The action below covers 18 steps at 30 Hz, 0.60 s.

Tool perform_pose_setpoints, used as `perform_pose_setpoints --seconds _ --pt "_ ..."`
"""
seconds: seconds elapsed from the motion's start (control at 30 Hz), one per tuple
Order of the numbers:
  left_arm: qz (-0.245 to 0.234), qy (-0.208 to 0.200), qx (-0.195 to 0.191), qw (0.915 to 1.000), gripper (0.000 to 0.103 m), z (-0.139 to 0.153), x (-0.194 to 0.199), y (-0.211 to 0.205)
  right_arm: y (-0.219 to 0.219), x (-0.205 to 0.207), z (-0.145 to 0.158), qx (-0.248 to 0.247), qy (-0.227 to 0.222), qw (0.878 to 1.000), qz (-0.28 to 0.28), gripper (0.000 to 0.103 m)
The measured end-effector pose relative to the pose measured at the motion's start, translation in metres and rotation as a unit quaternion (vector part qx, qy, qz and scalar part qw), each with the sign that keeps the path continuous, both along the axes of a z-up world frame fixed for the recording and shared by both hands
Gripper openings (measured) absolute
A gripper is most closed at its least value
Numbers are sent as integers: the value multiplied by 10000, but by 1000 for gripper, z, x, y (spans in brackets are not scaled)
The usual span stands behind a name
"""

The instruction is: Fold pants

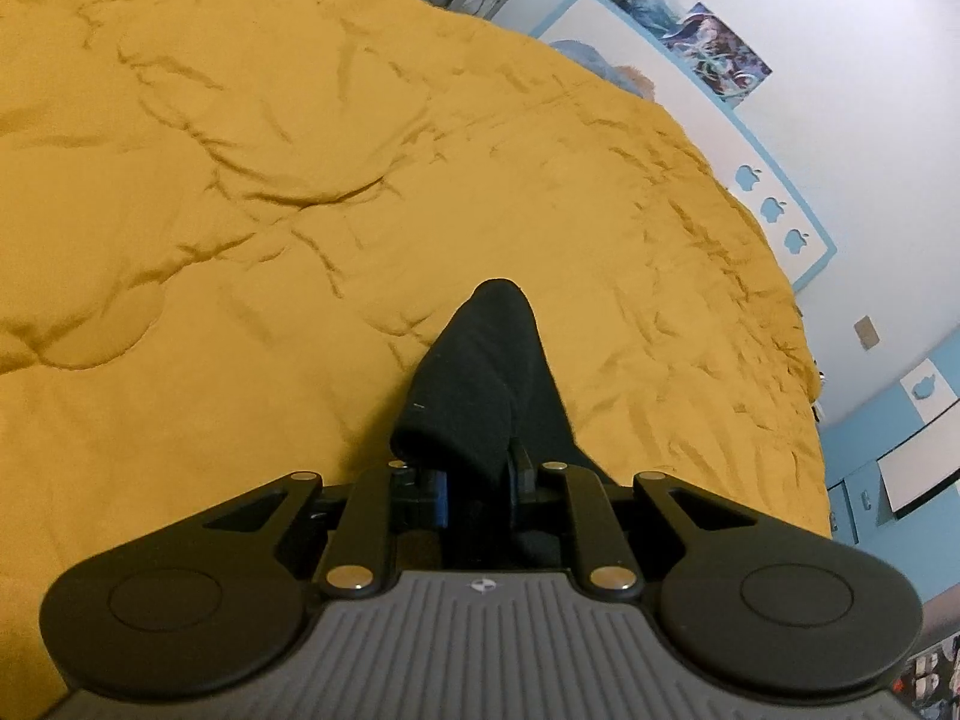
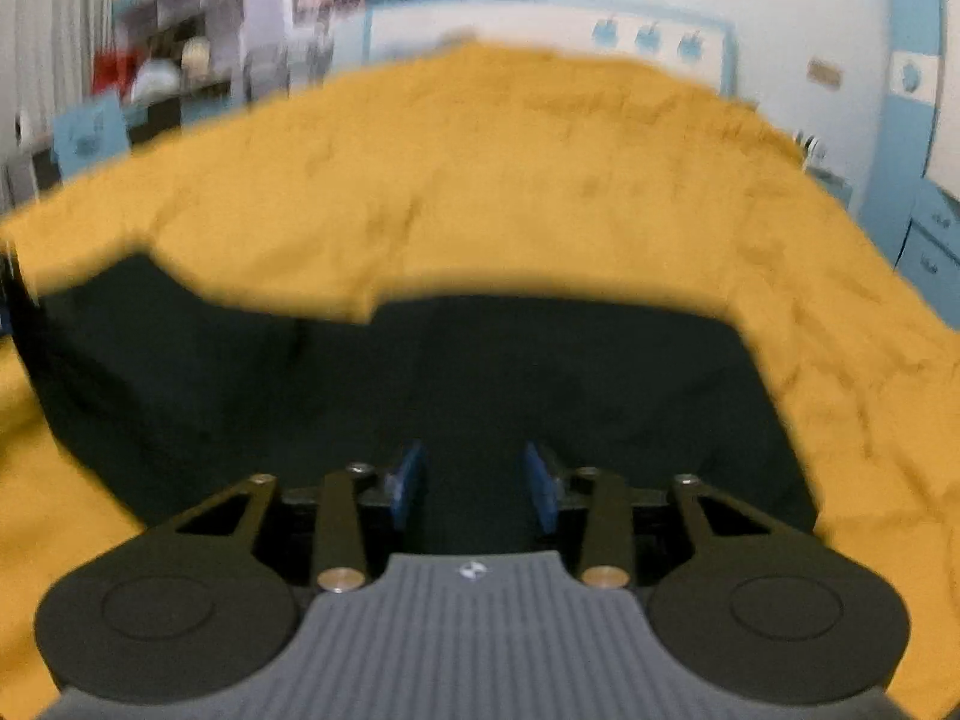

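Note:
The black pants [image 2: 420, 384] lie spread on the yellow bedspread [image 2: 480, 180] in the blurred right wrist view. My right gripper [image 2: 475, 486] is open, its blue pads [image 2: 407, 483] apart just above the black cloth, with nothing between them. In the left wrist view my left gripper [image 1: 477, 486] is shut on a bunched fold of the black pants [image 1: 480, 384], which rises from between the fingers and sticks out over the yellow bedspread [image 1: 300, 180].
The wrinkled yellow bedspread covers the whole bed. Behind its far edge stands a white and blue wall [image 1: 840, 90] with pictures. Shelves with clutter [image 2: 150, 78] stand at the back left. Blue drawers [image 2: 936, 240] are at the right.

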<state>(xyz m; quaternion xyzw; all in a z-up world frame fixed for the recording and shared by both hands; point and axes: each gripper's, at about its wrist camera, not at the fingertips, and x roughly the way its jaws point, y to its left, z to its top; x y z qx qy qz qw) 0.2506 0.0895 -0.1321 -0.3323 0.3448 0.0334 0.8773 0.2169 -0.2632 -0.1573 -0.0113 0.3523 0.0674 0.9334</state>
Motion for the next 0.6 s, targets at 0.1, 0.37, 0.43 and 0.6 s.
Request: perform_pose_setpoints --seconds 0.1,0.37,0.43,0.6 --pt "-46 -70 74 9999 18 10 -1 -8 -8 0 -12 256 -83 9996 -43 38" --pt "-413 -444 388 9974 18 46 -2 -46 -8 0 -5 359 -139 9993 -43 38" --pt "-619 -623 497 9949 18 57 -4 -61 -7 -5 0 427 -207 9989 -65 38" --pt "-1011 -981 782 9869 18 79 -9 -97 -22 -17 15 843 -378 9956 -128 38"
